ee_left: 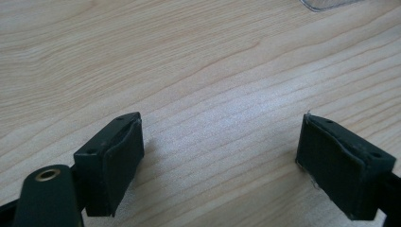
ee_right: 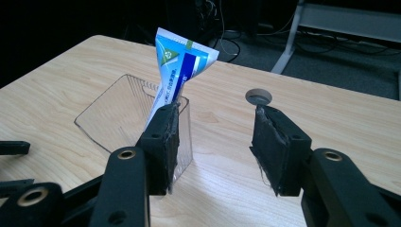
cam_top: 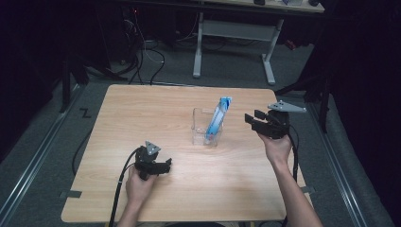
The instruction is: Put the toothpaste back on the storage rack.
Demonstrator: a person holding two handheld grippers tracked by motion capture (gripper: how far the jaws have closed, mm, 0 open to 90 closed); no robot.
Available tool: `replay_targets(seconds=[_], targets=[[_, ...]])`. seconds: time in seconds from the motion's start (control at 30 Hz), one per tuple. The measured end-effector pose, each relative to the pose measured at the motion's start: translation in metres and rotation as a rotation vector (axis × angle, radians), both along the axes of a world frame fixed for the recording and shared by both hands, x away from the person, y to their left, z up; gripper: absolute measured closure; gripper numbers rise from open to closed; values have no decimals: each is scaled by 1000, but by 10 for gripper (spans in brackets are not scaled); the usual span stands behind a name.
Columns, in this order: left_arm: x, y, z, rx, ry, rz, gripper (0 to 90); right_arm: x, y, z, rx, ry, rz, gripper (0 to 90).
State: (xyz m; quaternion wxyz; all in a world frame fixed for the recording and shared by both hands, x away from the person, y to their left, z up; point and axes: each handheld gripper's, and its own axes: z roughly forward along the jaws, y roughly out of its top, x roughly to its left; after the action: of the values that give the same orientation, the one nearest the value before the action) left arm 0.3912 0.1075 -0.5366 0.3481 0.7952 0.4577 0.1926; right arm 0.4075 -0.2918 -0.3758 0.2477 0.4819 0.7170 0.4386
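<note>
A clear plastic holder (cam_top: 201, 124) stands near the middle of the wooden table (cam_top: 142, 109). A blue and white tube (cam_top: 218, 116) leans upright inside it, its flat end sticking out above the rim. My right gripper (cam_top: 253, 121) hovers just right of the holder and points at it. In the right gripper view its jaws (ee_right: 215, 137) are open and empty, with the tube (ee_right: 179, 71) and the holder (ee_right: 118, 113) just beyond the left jaw. My left gripper (cam_top: 165, 165) rests low near the table's front left. It is open over bare wood (ee_left: 220, 137).
A small grey round disc (ee_right: 258, 96) lies flat in the tabletop beyond the right gripper. A corner of the clear holder (ee_left: 331, 4) shows at the top of the left gripper view. Behind the table stand a white-legged desk (cam_top: 236, 33) and floor cables (cam_top: 146, 56).
</note>
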Motion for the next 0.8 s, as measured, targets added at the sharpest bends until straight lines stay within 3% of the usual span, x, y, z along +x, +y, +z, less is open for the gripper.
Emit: replay_targets(seconds=[0.8], targets=[[0,0,0,0,0,0,160,-21,-11,-8,20,2,6,517]])
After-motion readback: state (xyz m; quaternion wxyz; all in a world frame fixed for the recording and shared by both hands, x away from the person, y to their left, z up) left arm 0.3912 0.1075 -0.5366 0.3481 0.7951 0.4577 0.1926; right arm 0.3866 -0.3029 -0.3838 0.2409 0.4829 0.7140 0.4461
